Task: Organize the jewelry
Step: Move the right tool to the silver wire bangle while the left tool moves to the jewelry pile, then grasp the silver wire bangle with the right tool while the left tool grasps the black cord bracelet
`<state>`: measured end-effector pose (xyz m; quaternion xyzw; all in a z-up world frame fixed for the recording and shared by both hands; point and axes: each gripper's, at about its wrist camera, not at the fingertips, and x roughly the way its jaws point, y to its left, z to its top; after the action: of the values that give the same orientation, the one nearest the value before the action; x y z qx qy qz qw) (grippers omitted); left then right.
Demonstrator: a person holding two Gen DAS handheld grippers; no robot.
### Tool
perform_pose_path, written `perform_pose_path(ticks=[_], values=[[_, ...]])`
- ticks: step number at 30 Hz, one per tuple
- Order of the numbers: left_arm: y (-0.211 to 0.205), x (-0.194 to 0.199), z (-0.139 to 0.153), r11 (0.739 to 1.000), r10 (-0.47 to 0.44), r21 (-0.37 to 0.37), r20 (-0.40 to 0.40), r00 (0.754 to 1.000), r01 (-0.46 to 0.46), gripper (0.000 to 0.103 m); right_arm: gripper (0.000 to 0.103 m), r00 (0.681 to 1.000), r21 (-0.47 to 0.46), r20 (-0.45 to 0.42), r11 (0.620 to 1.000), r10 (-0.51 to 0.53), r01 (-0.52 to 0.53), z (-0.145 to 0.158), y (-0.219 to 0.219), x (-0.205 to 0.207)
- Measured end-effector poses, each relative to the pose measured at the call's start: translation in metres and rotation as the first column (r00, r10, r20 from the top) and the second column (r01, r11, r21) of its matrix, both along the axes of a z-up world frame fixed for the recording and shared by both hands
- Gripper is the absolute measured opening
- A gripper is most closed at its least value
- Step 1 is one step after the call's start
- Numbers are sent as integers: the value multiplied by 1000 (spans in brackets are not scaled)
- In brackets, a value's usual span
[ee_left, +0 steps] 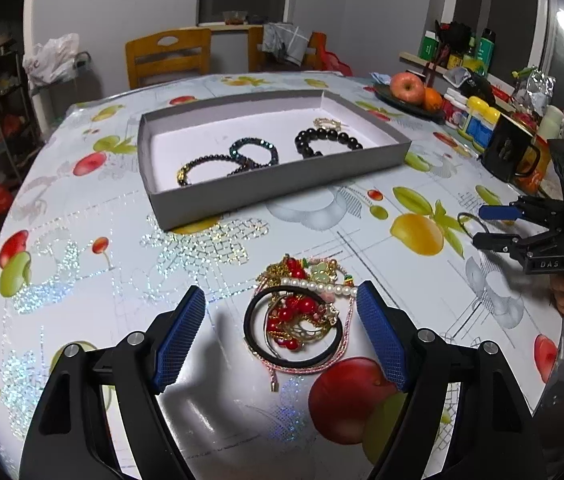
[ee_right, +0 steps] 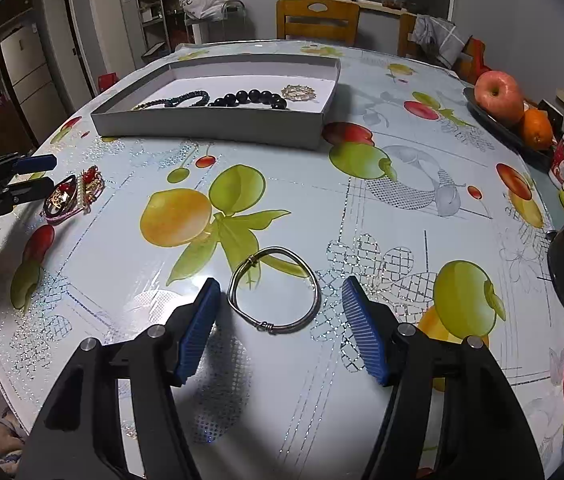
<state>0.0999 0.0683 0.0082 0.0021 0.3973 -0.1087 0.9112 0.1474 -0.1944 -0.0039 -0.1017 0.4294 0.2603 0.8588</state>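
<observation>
Table (ee_left: 81, 264): bears everything listed below.
Box (ee_left: 282, 180): on the table, beyond both my grippers.
In the box: four bracelets (ee_left: 249, 152) in a row; the rightmost may touch its neighbour, but the view is poor.
Jewelry pile (ee_left: 298, 316): before the box, between the fingers of my left gripper (ee_left: 281, 332), apart from both pads.
Bangle (ee_right: 273, 290): right of the pile, between the fingers of my right gripper (ee_right: 279, 320), untouched.
Fruit plate (ee_right: 494, 124): right of the box, with jars just beside it.
</observation>
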Motion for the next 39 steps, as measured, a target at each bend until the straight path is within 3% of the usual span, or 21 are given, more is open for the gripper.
perform_pose_path(ticks=[2, 15, 21, 26, 39], values=[[0, 3, -3, 1000, 5, 4, -17, 1000, -5, 79, 47, 1000, 2, 10, 1000, 1, -1, 1, 0, -1], [-8, 5, -11, 999, -12, 37, -57, 998, 14, 78, 47, 998, 47, 56, 999, -1, -2, 14, -3, -10], [-4, 8, -14, 1000, 0, 31, -74, 997, 2, 66, 47, 996, 64, 85, 998, 13, -18, 27, 2, -17], [-5, 5, -12, 1000, -16, 8, -73, 997, 16, 41, 47, 995, 73, 97, 997, 18, -26, 32, 6, -19], [4, -12, -1, 997, -28, -73, -42, 999, 25, 41, 47, 994, 81, 105, 996, 21, -29, 35, 11, -21]])
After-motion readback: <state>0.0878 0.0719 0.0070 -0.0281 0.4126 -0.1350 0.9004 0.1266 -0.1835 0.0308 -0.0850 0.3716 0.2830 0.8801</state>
